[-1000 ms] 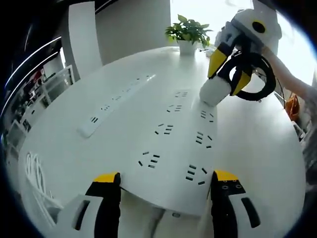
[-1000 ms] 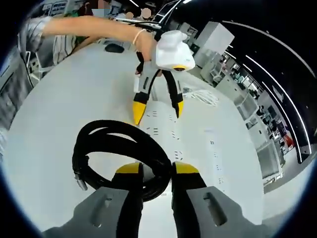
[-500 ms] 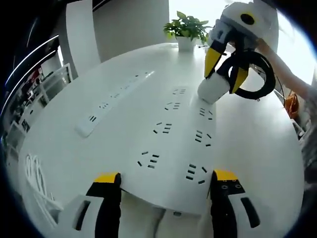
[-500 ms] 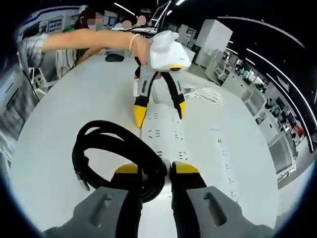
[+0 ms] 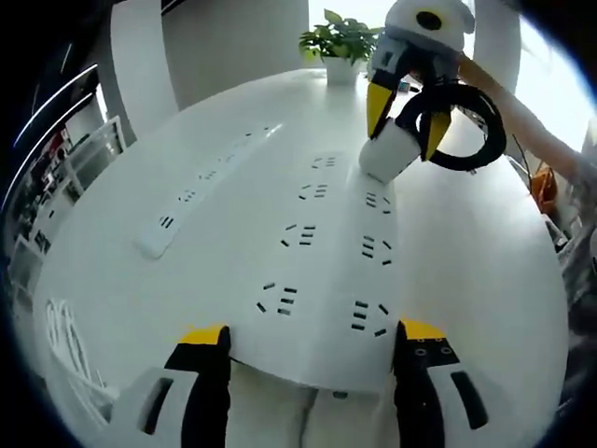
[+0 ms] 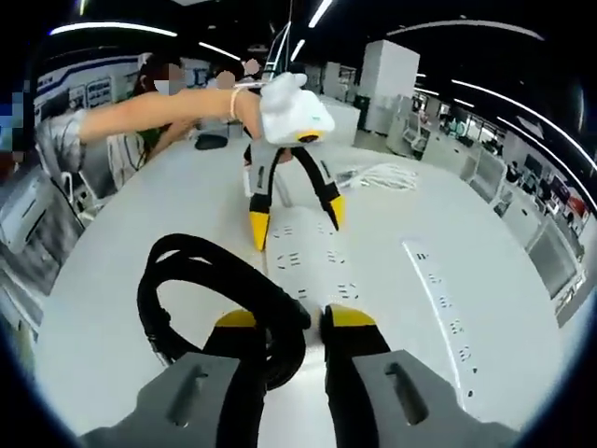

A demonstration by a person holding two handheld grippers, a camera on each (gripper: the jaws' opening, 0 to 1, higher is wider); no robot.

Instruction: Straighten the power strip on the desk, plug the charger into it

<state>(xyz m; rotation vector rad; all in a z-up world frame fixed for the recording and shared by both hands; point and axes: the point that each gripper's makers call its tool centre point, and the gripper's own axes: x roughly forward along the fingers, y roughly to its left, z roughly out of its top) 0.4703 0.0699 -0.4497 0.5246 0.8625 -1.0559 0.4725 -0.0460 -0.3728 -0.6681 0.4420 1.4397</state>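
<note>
Lying flat on the round white desk, a wide white power strip with 2 rows of sockets runs from the near edge, in the left gripper view, toward the middle; the left gripper stands over its near end with both yellow-tipped jaws spread wide, 1 on each side, gripping nothing; whether the tips touch the strip cannot be told. At the strip's far end, the right gripper holds a white block-shaped charger between its jaws, the charger's lower end just at the strip's last sockets; a coil of black cable hangs from the charger beside the gripper. In the right gripper view, the right gripper has its jaws drawn close together with the black cable looped to their left; the charger itself is hard to make out there; the power strip stretches ahead to the left gripper, carried by a person's hand. A second, narrow white power strip lies slantwise toward the desk's far left edge, well apart from the wide one; a potted green plant stands at the far edge; loose white cable lies further along the desk.
</note>
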